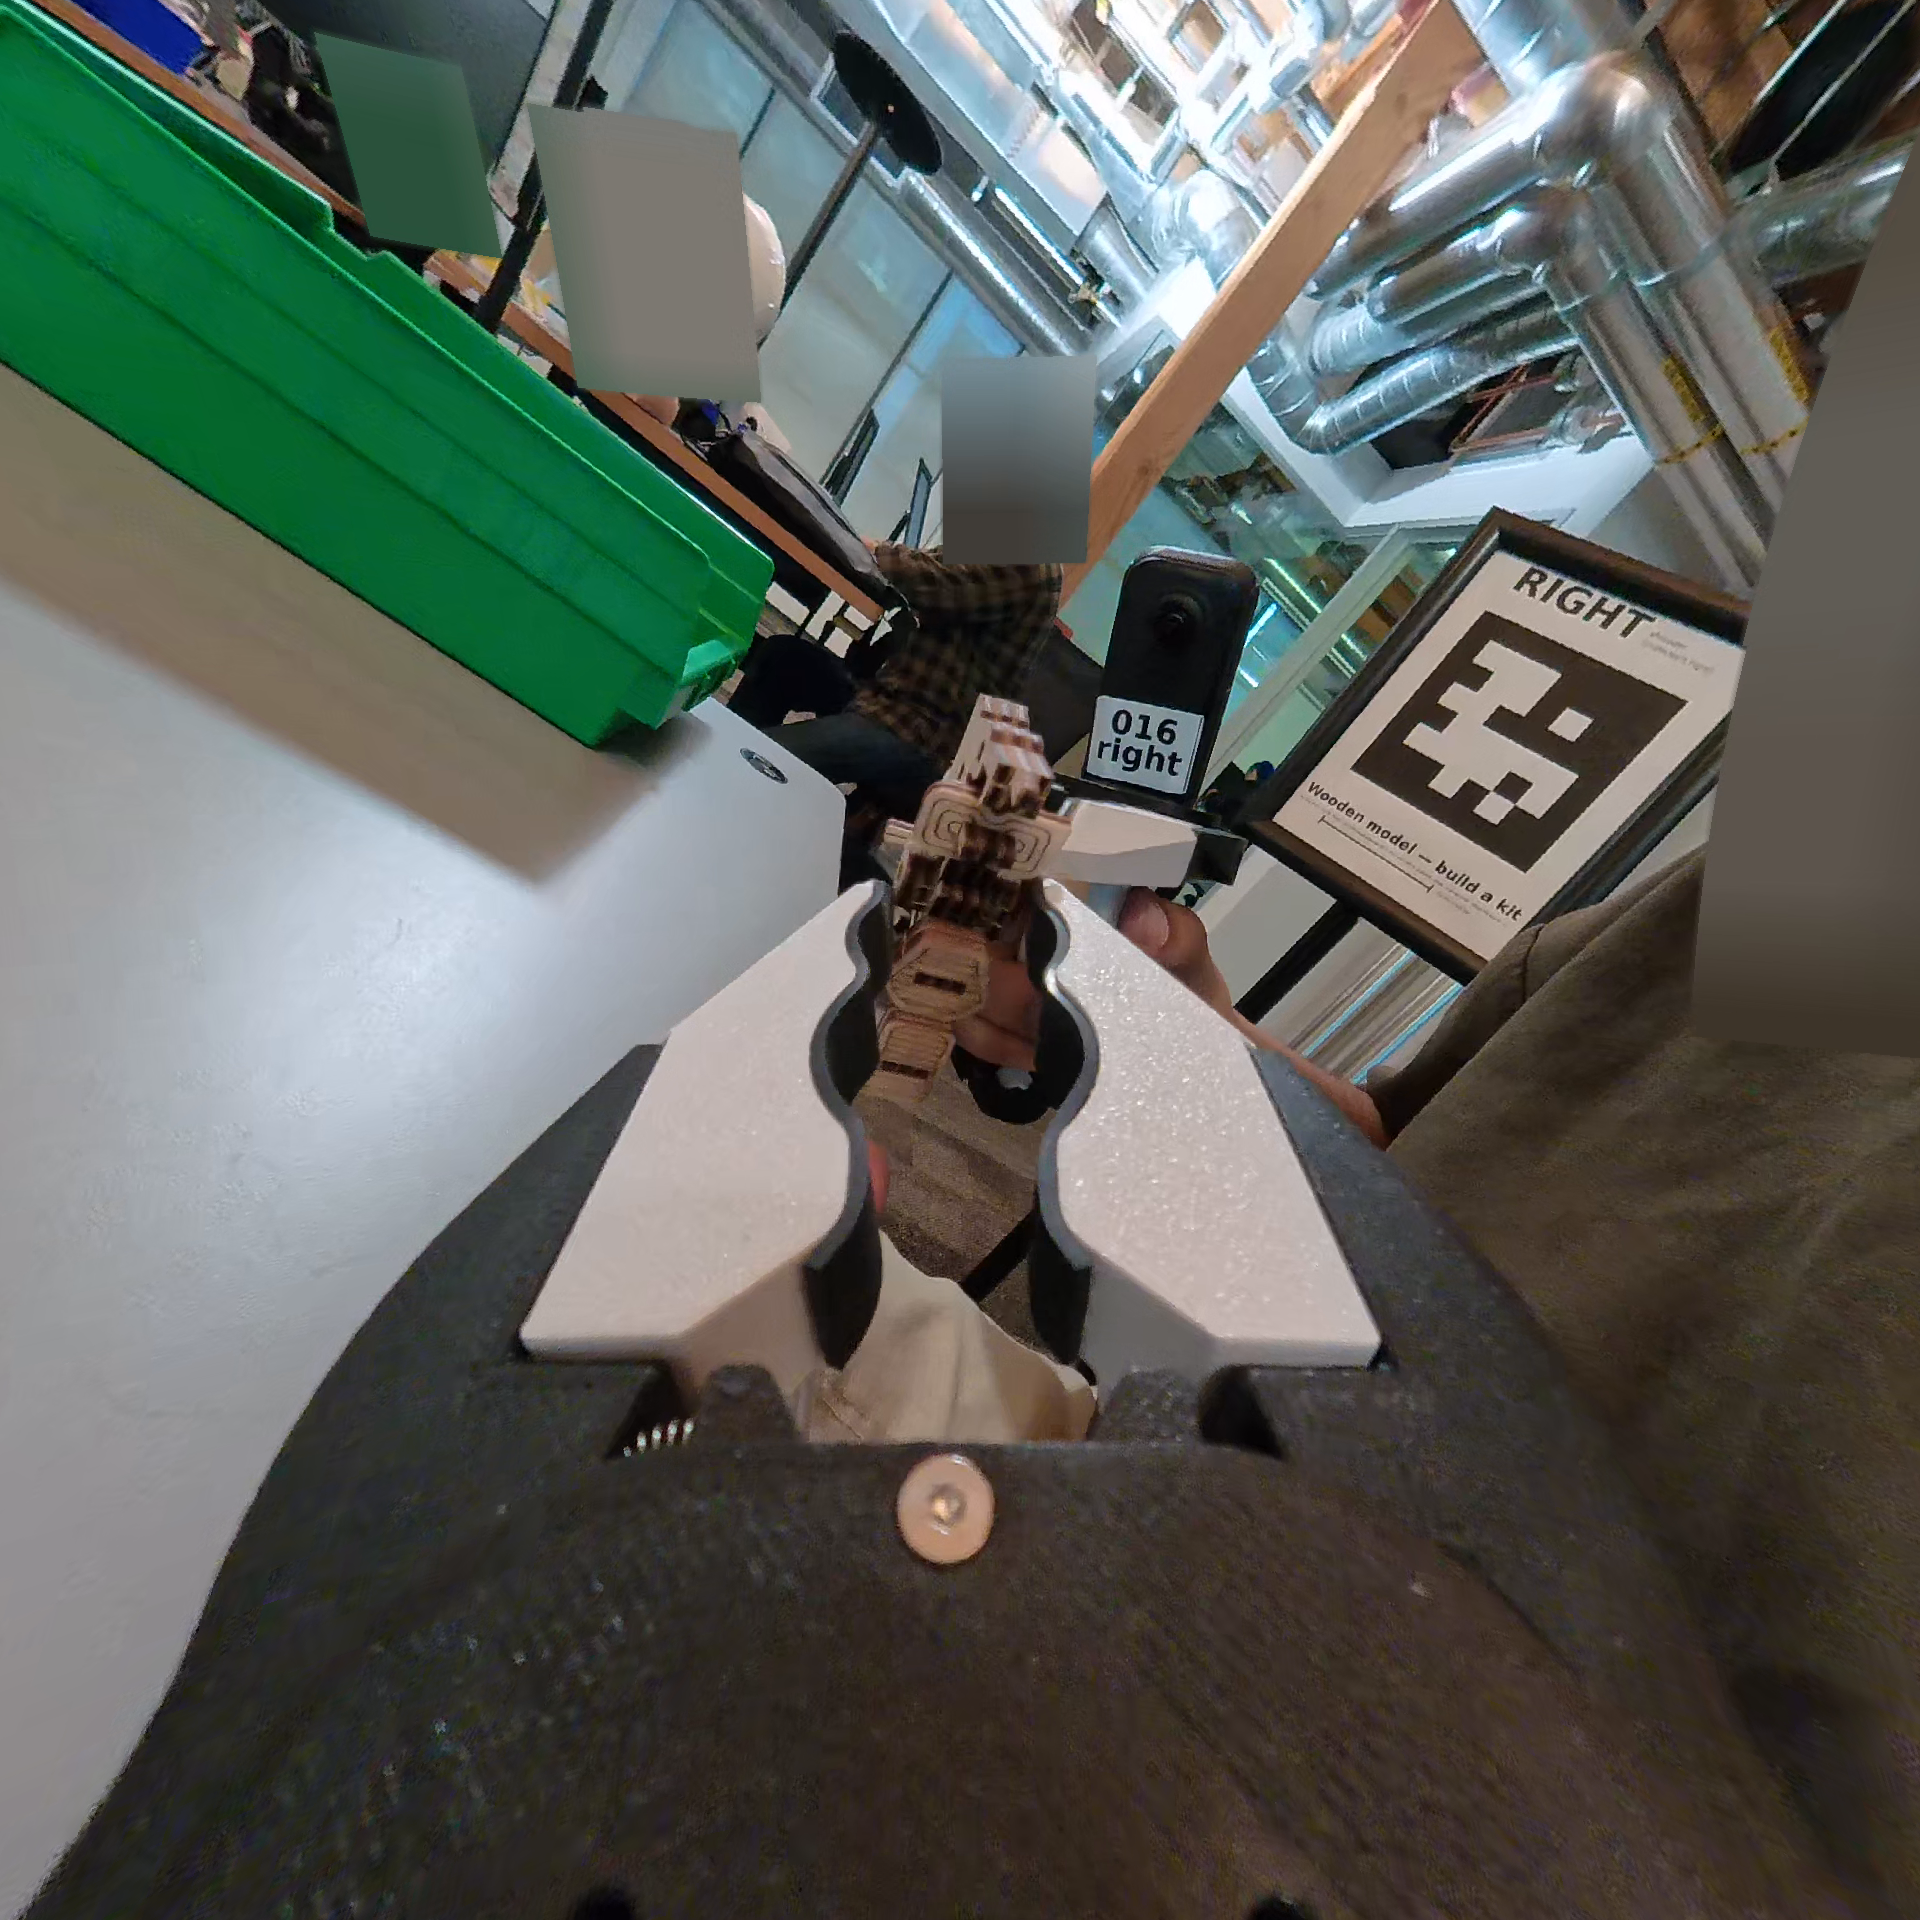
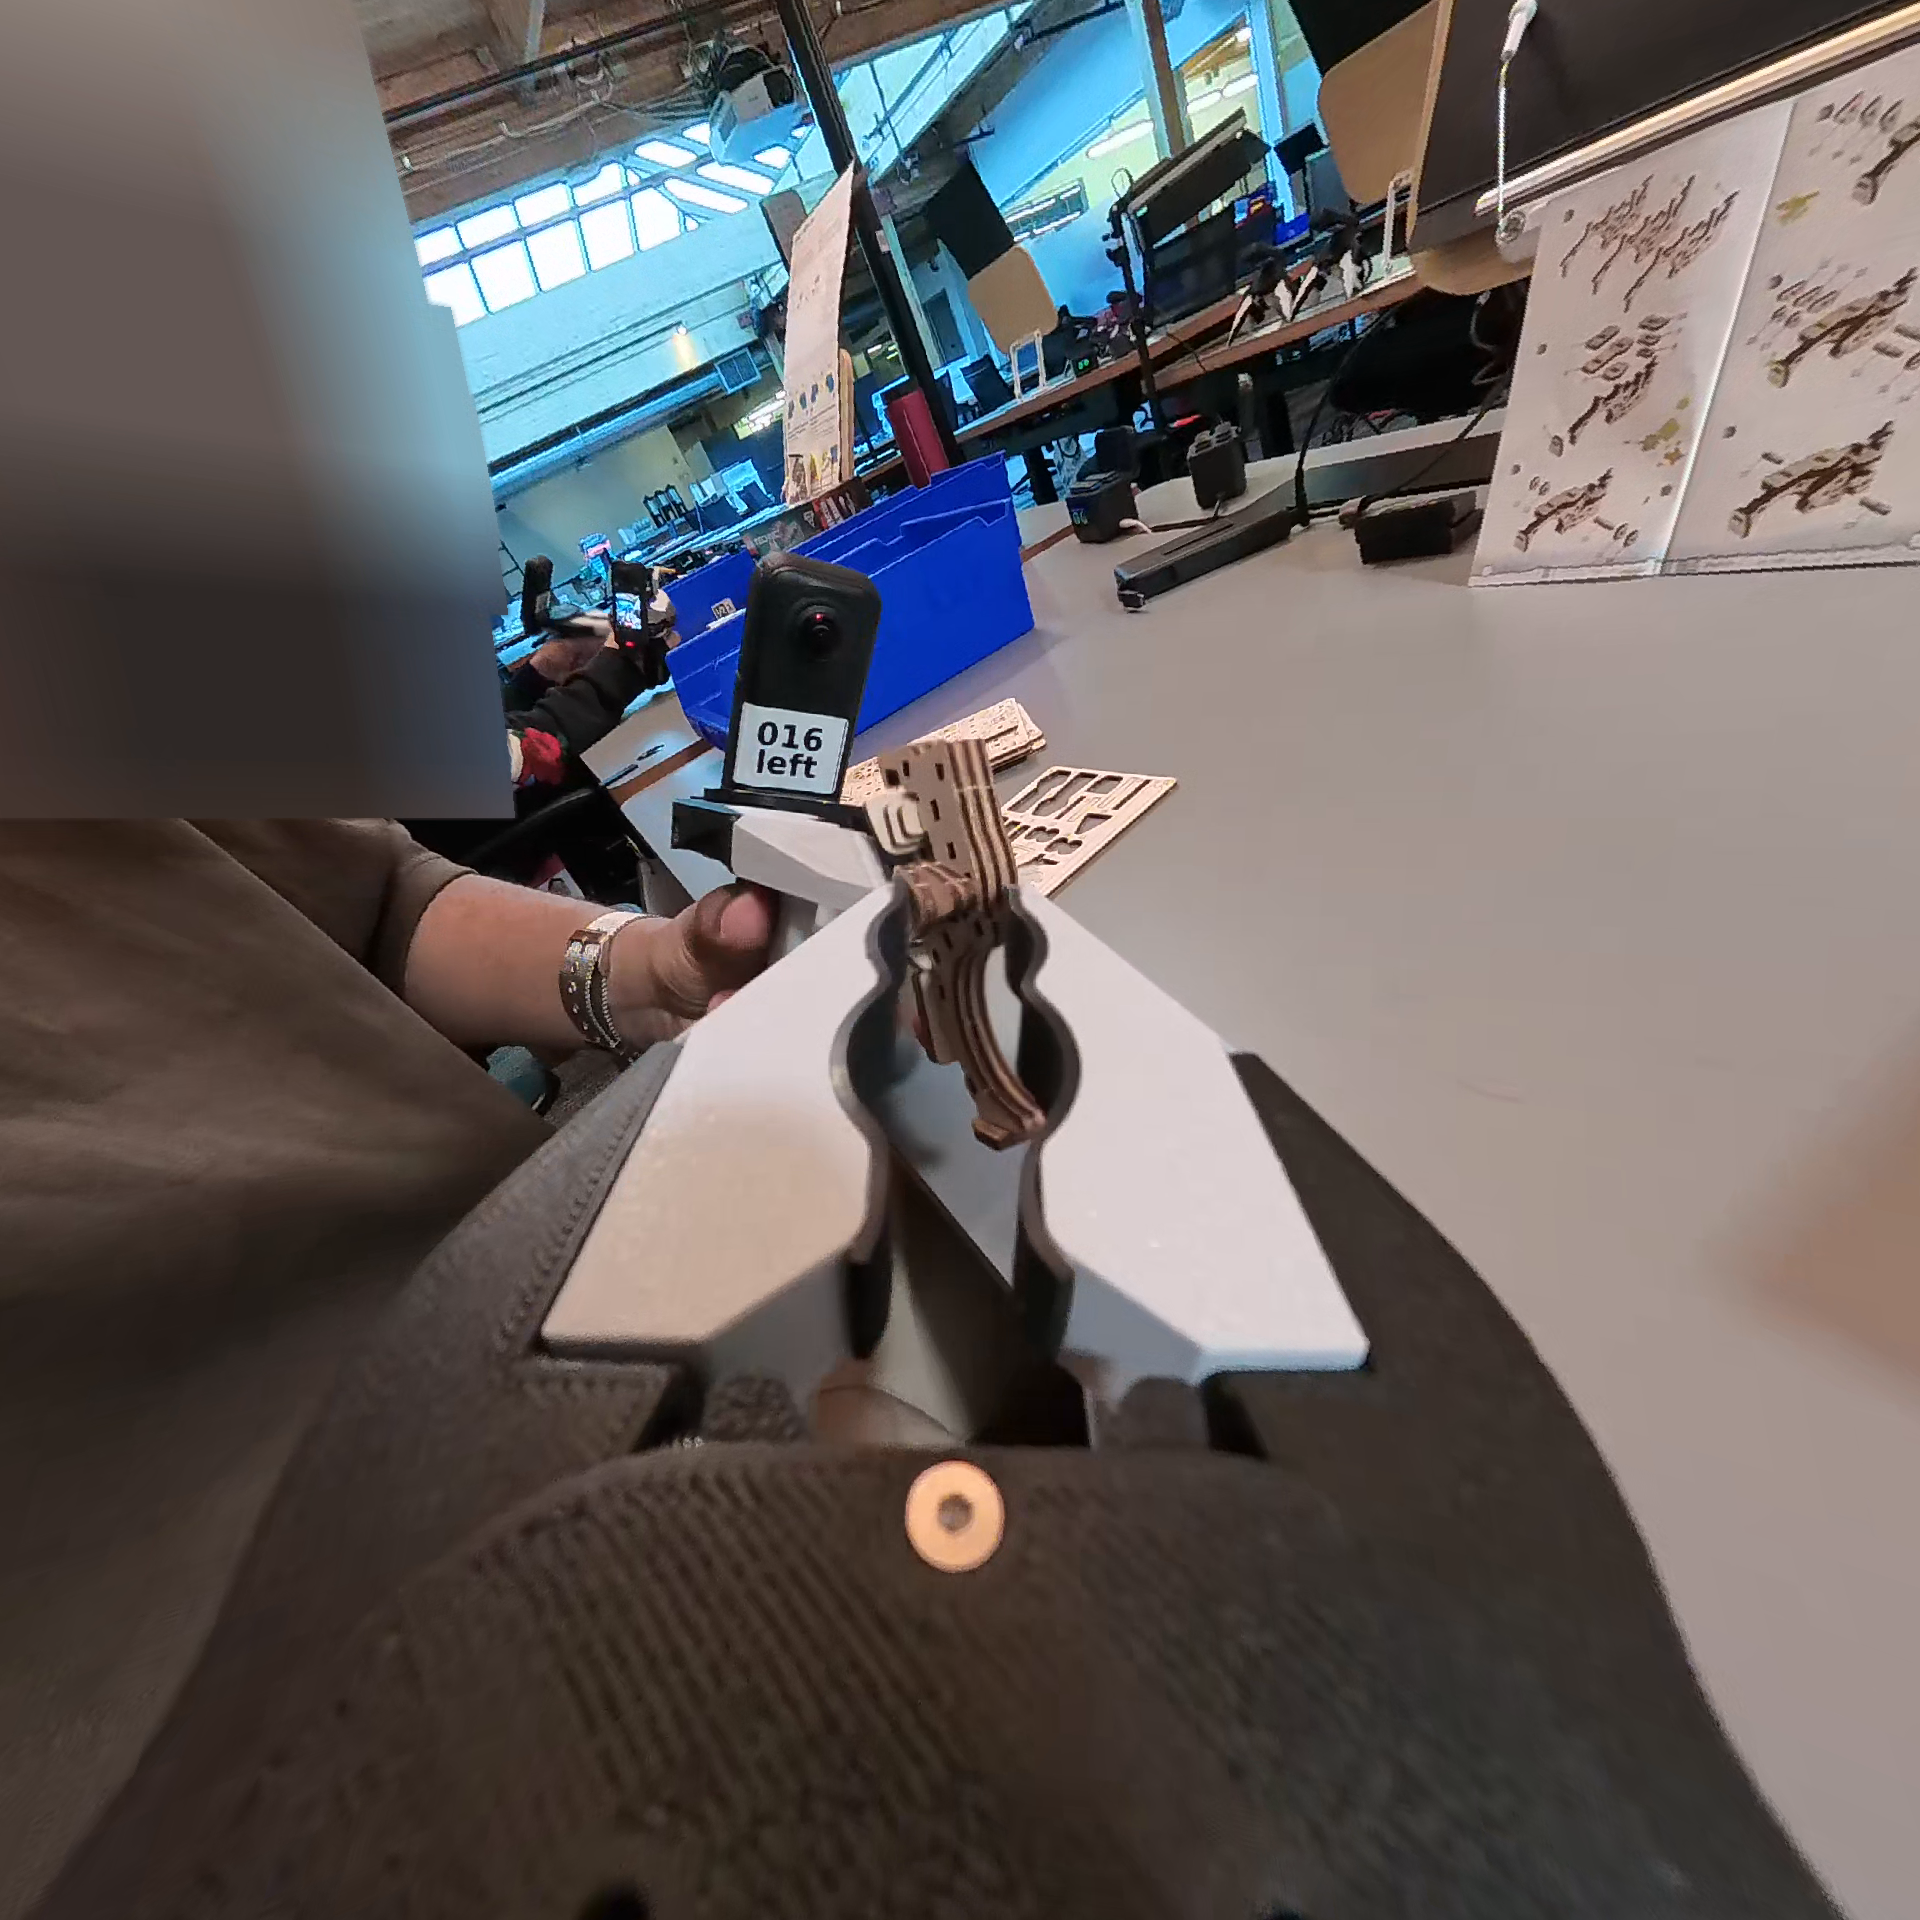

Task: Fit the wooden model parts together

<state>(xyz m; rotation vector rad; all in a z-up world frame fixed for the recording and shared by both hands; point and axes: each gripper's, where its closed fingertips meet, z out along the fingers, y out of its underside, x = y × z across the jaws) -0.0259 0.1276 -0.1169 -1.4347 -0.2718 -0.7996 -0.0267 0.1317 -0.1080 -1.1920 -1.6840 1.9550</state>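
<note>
A layered wooden model (image 1: pixel 961 883) is held in the air between both grippers. In the left wrist view my left gripper (image 1: pixel 961 899) is shut on its middle, and its stacked end sticks up past the fingertips. The right gripper (image 1: pixel 1117 847) comes in from the right and its white finger meets the model's round side part. In the right wrist view my right gripper (image 2: pixel 958 909) is shut on the curved wooden model (image 2: pixel 961 935). The left gripper (image 2: pixel 805 852) reaches it from the left, at a small stepped part (image 2: pixel 899 821).
A green bin (image 1: pixel 364 416) stands on the pale table (image 1: pixel 208 987) at left, and a framed marker sign (image 1: pixel 1507 727) at right. Wooden part sheets (image 2: pixel 1081 810), a blue bin (image 2: pixel 894 613) and instruction sheets (image 2: pixel 1704 343) are on the grey table (image 2: pixel 1507 935). A person's hand (image 2: pixel 707 956) holds the left gripper. My two grippers' fingertips are within a few centimetres of each other.
</note>
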